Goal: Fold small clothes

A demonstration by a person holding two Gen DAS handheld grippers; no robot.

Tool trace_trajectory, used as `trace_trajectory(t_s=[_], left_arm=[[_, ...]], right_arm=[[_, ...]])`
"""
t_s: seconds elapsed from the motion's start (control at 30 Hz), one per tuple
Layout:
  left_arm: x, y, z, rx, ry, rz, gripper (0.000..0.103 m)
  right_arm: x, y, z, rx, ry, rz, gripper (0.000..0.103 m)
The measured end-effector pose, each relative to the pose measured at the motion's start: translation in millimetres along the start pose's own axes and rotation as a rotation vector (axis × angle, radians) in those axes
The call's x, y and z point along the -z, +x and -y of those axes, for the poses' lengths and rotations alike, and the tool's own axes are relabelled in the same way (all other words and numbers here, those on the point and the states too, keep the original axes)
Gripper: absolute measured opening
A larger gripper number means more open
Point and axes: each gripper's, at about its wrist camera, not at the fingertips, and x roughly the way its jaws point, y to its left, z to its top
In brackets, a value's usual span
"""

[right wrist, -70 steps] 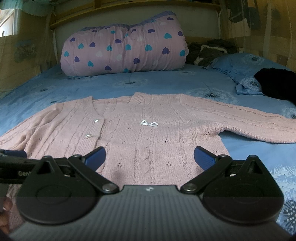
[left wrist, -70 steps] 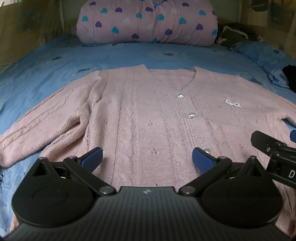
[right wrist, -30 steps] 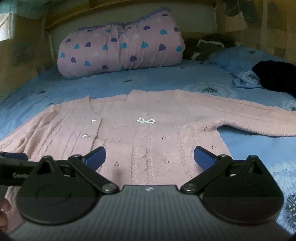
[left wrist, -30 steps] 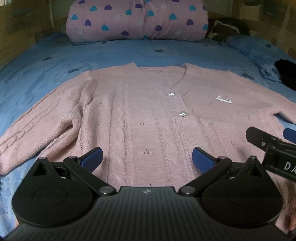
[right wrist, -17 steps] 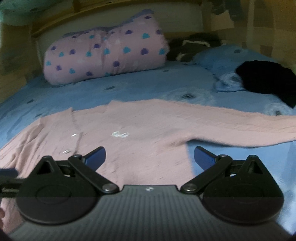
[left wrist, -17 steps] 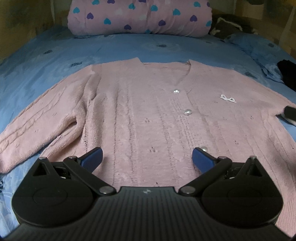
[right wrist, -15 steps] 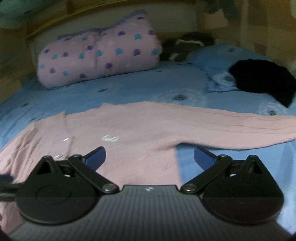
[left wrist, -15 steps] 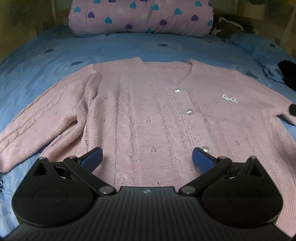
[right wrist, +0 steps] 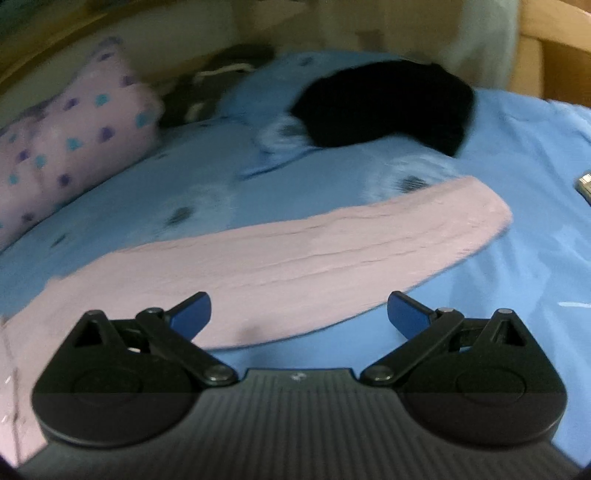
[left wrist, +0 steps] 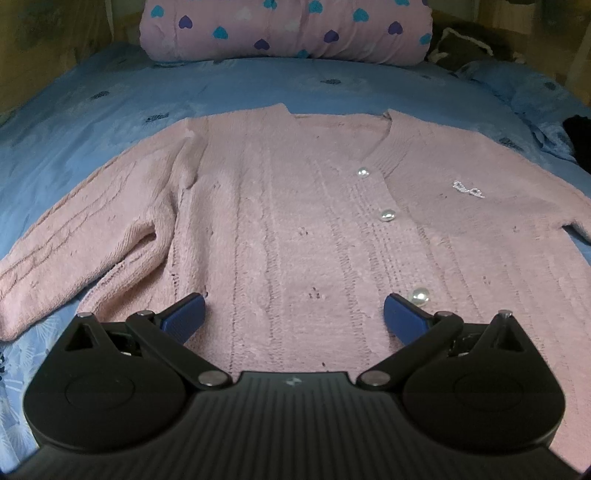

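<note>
A pink knit cardigan (left wrist: 295, 206) with pearl buttons lies flat, front up, on the blue bedsheet (left wrist: 110, 99). Its left sleeve (left wrist: 74, 236) bends down toward the hem. My left gripper (left wrist: 293, 315) hovers open over the lower hem, holding nothing. In the blurred right wrist view the cardigan's other sleeve (right wrist: 314, 251) stretches out to the right, its cuff (right wrist: 484, 218) flat on the sheet. My right gripper (right wrist: 299, 312) is open just above the lower edge of that sleeve, empty.
A pink heart-print rolled quilt (left wrist: 288, 29) lies along the head of the bed. A black garment (right wrist: 380, 107) rests on a blue pillow (right wrist: 269, 85) at the far right. A small metallic object (right wrist: 583, 184) shows at the right edge.
My right gripper has swung right, from facing the cardigan's body to facing its outstretched sleeve, and has left the left wrist view. My left gripper moved slightly closer over the hem.
</note>
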Motion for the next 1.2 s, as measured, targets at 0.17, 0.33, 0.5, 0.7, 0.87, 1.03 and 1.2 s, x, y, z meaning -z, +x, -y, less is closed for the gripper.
trace_trajectory(t_s=[0.17, 0.33, 0.5, 0.7, 0.87, 1.03, 1.2], left_arm=[[0.4, 1.8, -0.2, -0.003, -0.001, -0.003, 0.103], [1.9, 4.0, 0.6, -0.009, 0.003, -0.005, 0.103], [3.7, 5.9, 0.5, -0.013, 0.004, 0.001, 0.103], [4.6, 9.2, 2.9, -0.019, 0.018, 0.012, 0.103], [5.4, 12.3, 3.6, -0.023, 0.018, 0.014, 0.103], [6.3, 15.3, 4.0, -0.022, 0.03, 0.004, 0.103], [7.8, 16.7, 5.9, -0.031, 0.034, 0.004, 0.103]], right_arm=[[-1.6, 23.9, 20.0, 0.064, 0.065, -0.04, 0.103], [-3.1, 44.7, 30.2, 0.086, 0.077, -0.039, 0.103], [-8.9, 58.5, 34.2, 0.091, 0.114, 0.002, 0.103], [-15.7, 63.8, 44.1, 0.027, 0.239, 0.081, 0.103], [-19.0, 67.4, 53.0, 0.014, 0.279, 0.114, 0.082], [-23.0, 72.1, 59.8, 0.056, 0.287, 0.111, 0.049], [-23.2, 73.3, 71.0, 0.019, 0.331, 0.103, 0.02]])
